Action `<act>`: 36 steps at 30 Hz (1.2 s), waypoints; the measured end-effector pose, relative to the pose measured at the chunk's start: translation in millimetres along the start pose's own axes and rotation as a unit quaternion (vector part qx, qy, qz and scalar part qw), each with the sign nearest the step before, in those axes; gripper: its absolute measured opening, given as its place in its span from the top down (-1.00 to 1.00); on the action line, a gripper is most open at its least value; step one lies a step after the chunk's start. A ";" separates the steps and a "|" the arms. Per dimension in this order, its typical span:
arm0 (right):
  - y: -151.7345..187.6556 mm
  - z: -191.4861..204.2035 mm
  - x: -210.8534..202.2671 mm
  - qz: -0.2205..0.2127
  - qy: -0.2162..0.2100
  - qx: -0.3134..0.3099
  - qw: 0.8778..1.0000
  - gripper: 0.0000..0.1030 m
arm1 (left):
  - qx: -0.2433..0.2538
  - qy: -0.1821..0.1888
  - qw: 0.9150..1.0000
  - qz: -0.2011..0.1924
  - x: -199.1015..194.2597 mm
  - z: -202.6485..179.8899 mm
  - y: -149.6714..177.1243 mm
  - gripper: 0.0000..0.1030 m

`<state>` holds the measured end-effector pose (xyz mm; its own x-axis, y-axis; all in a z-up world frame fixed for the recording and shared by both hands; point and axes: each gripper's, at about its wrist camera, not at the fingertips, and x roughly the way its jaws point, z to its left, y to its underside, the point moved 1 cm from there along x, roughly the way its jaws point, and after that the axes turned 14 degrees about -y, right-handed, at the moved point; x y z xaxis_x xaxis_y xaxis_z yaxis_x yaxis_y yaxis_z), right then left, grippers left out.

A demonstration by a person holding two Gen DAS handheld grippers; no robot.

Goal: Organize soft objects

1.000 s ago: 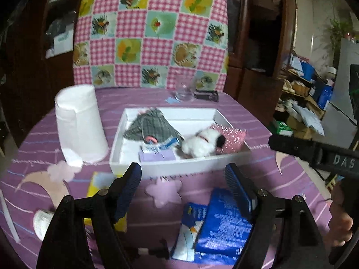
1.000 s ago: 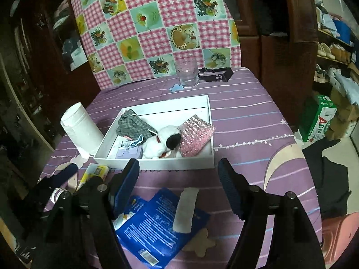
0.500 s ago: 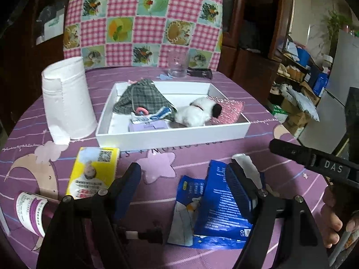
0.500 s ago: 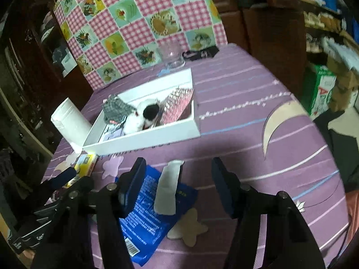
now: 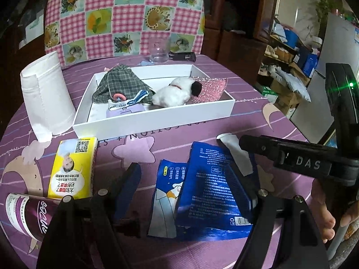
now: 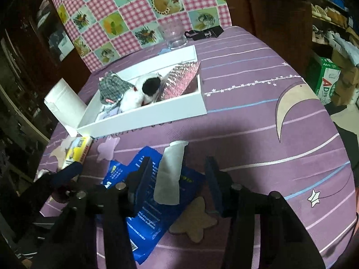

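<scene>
A purple-clothed table point(image 6: 258, 103) carries a white tray point(image 5: 157, 121), paper roll point(image 5: 47, 96), glass point(image 5: 158, 50), yellow packet point(image 5: 73, 168) and blue packets point(image 5: 202, 190).

At the lower left of the left wrist view, the purple bottle point(image 5: 24, 215) is cut by the frame edge. The blue packet point(image 5: 208, 192) lies partly behind a finger of the left hand-held gripper point(image 5: 184, 183). Print on the purple card point(image 5: 124, 112) in the white box point(image 5: 157, 121) is too small to read.

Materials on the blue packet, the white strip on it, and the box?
Blue packet: looks like glossy plastic film, creased with sheen. White strip: probably soft matte fabric or padding, limp and curled at one end. Box: seemingly stiff matte white cardboard, with straight thin walls.
</scene>
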<state>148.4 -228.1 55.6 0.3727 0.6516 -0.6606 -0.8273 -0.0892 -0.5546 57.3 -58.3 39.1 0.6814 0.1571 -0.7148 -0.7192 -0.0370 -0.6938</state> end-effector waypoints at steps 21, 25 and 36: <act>9.9 14.6 19.9 0.033 0.039 -0.057 0.997 0.78 | -0.022 -0.044 0.999 0.007 6.4 11.8 -3.1 -0.51; 7.5 12.6 14.0 0.019 0.025 -0.044 0.999 0.87 | -0.025 -0.039 0.999 0.007 6.4 12.6 -3.9 -0.51; 1.3 8.5 -2.6 -0.001 0.031 -0.025 0.999 0.88 | -0.030 0.033 0.999 0.014 2.7 9.8 -2.6 -0.54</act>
<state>142.8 -223.5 60.8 0.4003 0.6045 -0.6887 -0.8050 -0.1271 -0.5795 59.6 -48.1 39.9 0.6696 0.0897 -0.7373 -0.7304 -0.1005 -0.6756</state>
